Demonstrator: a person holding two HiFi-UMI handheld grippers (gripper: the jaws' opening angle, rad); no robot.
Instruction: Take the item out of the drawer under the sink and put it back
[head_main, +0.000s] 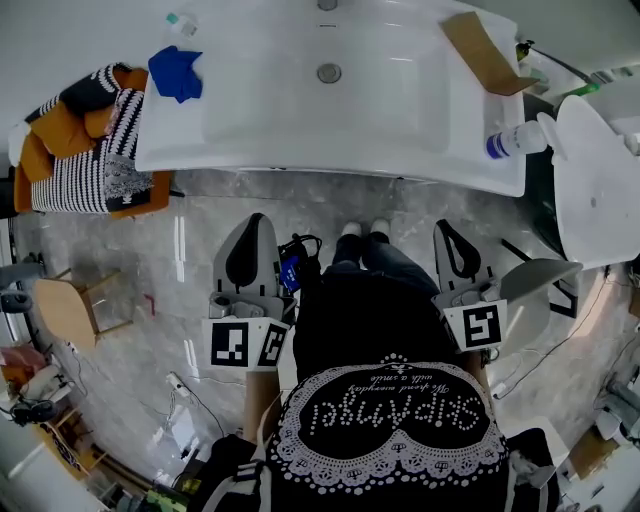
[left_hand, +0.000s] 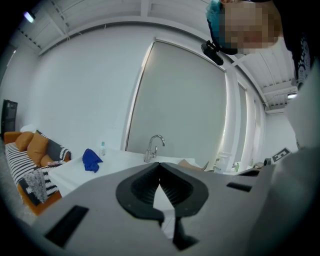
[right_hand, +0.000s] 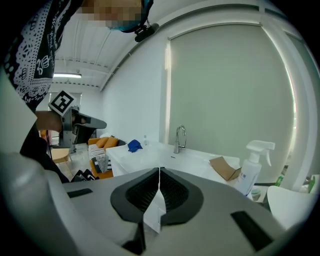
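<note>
Sink (head_main: 300, 110): white, basin with drain (head_main: 329, 73) at centre, seen from above in the head view. The drawer beneath it is hidden under the front rim there, and neither gripper view lets me make out a drawer line; the item itself cannot be seen.

Left gripper (head_main: 255, 220): over the marble floor (head_main: 180, 250), short of the sink's front edge, pointed toward the left part of the basin. Its own view shows the jaws pressed together at the tips (left_hand: 159, 167), nothing between them.

Right gripper (head_main: 443, 226): same stand-off from the rim, facing the right part of the basin. Jaws pressed together (right_hand: 159, 172), nothing pinched.

Person's shoes (head_main: 363, 230) stand between the two grippers, toes toward the sink.

On the counter: blue cloth (head_main: 176, 72) at far left, cardboard piece (head_main: 483, 52) at far right, spray bottle (head_main: 515, 140) at the right front corner, faucet (right_hand: 180, 138) behind the basin. Sofa (head_main: 85, 140) with striped throw stands just left of the sink.
</note>
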